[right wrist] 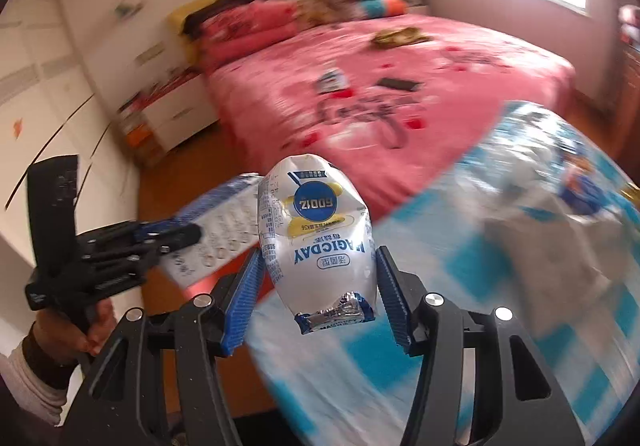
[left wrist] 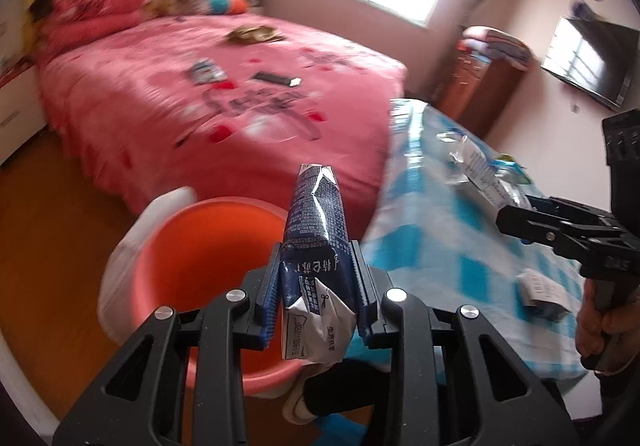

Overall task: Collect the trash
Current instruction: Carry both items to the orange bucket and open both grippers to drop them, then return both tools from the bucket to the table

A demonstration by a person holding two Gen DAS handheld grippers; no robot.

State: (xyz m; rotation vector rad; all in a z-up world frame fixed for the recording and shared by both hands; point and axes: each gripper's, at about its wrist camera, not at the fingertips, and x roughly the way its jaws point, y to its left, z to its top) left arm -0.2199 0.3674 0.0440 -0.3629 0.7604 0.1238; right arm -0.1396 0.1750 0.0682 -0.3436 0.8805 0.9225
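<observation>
While clamped, carton (left wrist: 316, 242) between left tool (left wrist: 316, 274) pads.

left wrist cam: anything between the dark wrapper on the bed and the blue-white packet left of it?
Nothing: in the left wrist view, only bare pink bedspread separates the blue-white packet from the dark wrapper.

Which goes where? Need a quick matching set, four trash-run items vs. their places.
1. dark blue carton
2. white MAGICDAY pouch
3. orange bin
4. black wrapper

A. on the pink bed
B. on the floor beside the checked table
C. in the left hand-held gripper
D. in the right hand-held gripper

Pairs: 1-C, 2-D, 3-B, 4-A
</observation>
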